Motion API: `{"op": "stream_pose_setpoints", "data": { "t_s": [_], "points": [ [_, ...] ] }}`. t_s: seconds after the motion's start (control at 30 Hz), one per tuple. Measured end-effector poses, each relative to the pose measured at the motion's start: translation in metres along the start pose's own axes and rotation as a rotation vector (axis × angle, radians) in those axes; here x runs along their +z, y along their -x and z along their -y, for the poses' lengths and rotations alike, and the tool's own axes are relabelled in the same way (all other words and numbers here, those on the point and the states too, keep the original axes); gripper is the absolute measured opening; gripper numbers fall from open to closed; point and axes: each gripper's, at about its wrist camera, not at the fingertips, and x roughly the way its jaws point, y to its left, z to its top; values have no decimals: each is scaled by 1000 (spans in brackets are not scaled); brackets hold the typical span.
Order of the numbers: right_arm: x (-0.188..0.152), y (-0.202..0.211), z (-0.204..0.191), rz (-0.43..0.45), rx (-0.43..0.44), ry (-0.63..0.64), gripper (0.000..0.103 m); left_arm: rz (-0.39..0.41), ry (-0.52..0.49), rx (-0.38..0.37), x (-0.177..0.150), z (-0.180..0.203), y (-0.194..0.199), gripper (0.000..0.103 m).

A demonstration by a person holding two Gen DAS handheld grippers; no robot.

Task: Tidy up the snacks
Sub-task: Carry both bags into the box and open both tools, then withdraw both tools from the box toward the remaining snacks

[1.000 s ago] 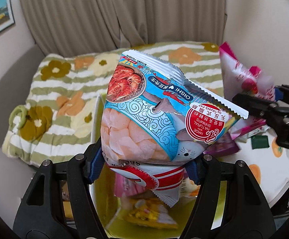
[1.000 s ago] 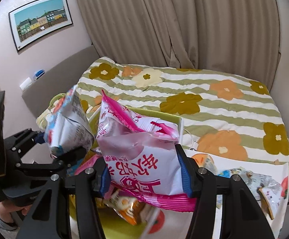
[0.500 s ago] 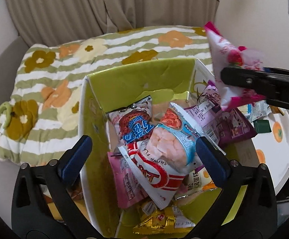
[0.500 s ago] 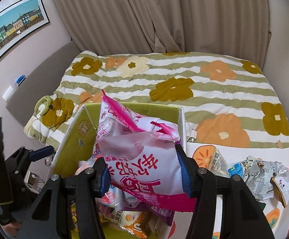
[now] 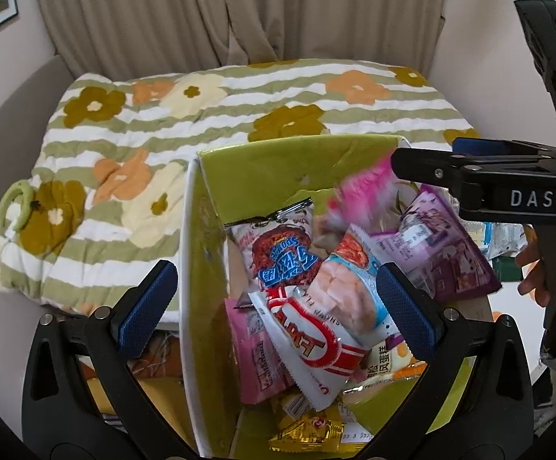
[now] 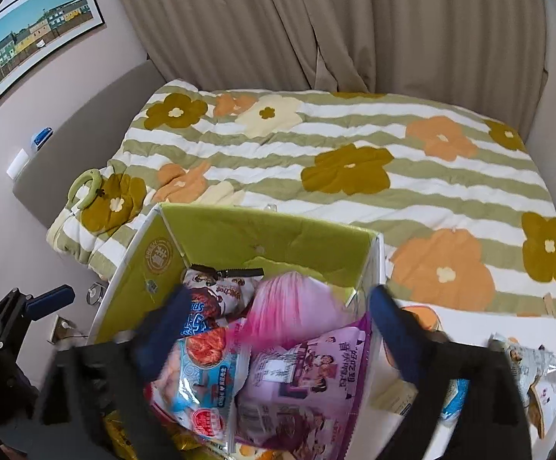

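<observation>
A yellow-green box holds several snack bags. The blue shrimp-chip bag lies on top of them, beside a purple bag. My left gripper hangs open above the box with nothing between its pads. My right gripper, blurred, is over the box's right side and its jaws are opening. The pink bag is a blur below them, free of the pads, falling onto the pile. In the left wrist view one right finger reaches in from the right.
A bed with a striped flower quilt lies behind the box, with curtains beyond. Several more snack bags lie on the white table to the right. A hand grips the right tool's handle.
The left gripper opened and the shrimp-chip bag dropped into the box. The right gripper moved over the box and downward, then opened and let go of the pink bag.
</observation>
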Motion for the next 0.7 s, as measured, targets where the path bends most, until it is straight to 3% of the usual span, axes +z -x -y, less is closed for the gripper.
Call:
{"op": "stream_pose_setpoints", "data": {
  "t_s": [0.3, 0.7],
  "points": [
    [-19, 9, 0, -11, -5, -22, 96, -17, 11, -1, -9, 0, 5, 103],
    [-34, 75, -22, 120, -8, -14, 96, 57, 15, 24, -20, 6, 67, 103]
  ]
}}
